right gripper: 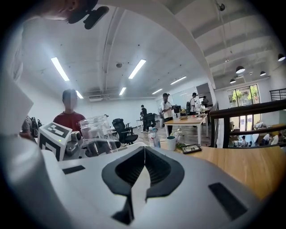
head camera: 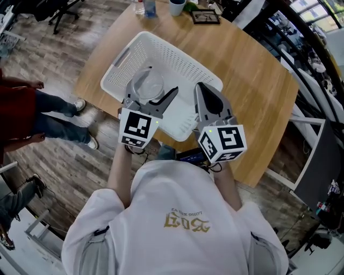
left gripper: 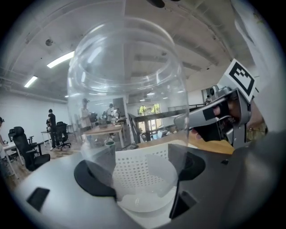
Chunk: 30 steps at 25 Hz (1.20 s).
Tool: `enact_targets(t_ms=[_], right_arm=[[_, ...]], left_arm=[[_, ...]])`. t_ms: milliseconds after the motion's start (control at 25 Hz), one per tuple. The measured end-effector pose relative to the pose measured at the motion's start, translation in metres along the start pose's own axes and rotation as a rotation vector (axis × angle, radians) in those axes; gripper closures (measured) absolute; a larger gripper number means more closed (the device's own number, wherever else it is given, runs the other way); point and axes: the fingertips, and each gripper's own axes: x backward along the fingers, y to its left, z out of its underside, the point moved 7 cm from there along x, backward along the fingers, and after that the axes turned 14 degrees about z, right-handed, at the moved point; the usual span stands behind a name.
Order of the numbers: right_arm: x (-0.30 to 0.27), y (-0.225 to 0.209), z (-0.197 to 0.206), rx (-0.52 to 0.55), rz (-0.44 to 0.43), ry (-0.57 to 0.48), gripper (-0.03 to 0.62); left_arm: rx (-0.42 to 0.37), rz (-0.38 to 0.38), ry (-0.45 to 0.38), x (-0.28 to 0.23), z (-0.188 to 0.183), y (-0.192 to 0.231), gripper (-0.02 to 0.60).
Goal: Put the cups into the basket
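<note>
Now | left gripper (head camera: 152, 91) clamps clear cup (head camera: 146, 81) over white basket (head camera: 180, 60) | right gripper (right gripper: 143, 166) jaws pressed together, empty | shirt print (head camera: 186, 221) illegible

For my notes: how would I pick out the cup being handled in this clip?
Start at the wooden table, where a white perforated basket sits near the person. Above the basket, the left tongs are clamped on a clear plastic cup. Unlike the mug and bottle standing at the table's far edge, it is see-through and held off the table.
</note>
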Motion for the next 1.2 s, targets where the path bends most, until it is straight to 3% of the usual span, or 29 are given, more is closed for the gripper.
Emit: enact_targets(t_ms=[320,560,840,1200], right_arm=[[-0.011,0.002,-0.006,-0.067,-0.043,0.019,0.583],[-0.019,0.001,-0.011,-0.107,-0.049,0.028,0.583],[-0.026,-0.011,-0.011,-0.187,-0.035,0.046,0.582],[-0.034,-0.001,-0.011,-0.279,-0.114,0.078,0.573]], left_arm=[[-0.132,-0.003,0.081,-0.020,-0.003,0.014,0.213],[-0.153,0.074,0.141,-0.039,-0.001,0.027,0.213],[-0.355,0.106,0.265,-0.064,0.016,0.026,0.213],[-0.473,0.099,0.335,-0.070,0.038,0.027,0.213]])
